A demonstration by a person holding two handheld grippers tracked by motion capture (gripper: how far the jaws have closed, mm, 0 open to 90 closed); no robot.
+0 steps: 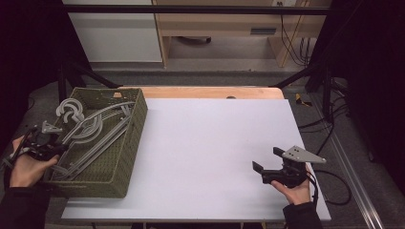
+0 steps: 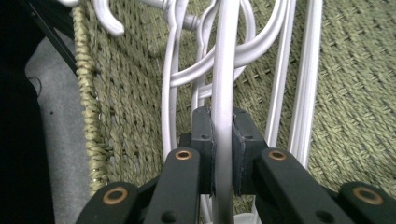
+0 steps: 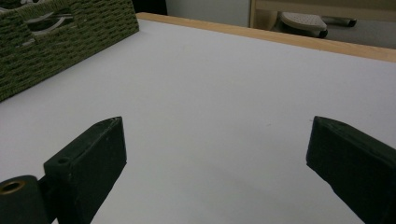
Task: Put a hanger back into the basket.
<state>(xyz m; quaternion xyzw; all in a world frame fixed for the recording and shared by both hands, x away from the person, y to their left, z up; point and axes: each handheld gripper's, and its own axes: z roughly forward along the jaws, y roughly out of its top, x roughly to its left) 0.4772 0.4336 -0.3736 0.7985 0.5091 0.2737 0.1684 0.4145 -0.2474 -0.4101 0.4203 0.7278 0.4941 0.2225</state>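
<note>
"The left gripper had its jaws pinched on one pale grey plastic hanger, down in the green woven basket."

"Tangled hooks could've dragged neighbours out. The right gripper sat spread, idle."

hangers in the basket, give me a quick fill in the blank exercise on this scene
1. The white hangers lie in a woven green ____.
2. The left gripper is shut on a ____.
3. The right gripper hovers over the white table with its jaws ____.
4. In the high view the basket sits on the table's ____ side.

Missing words: basket; hanger; open; left
</note>
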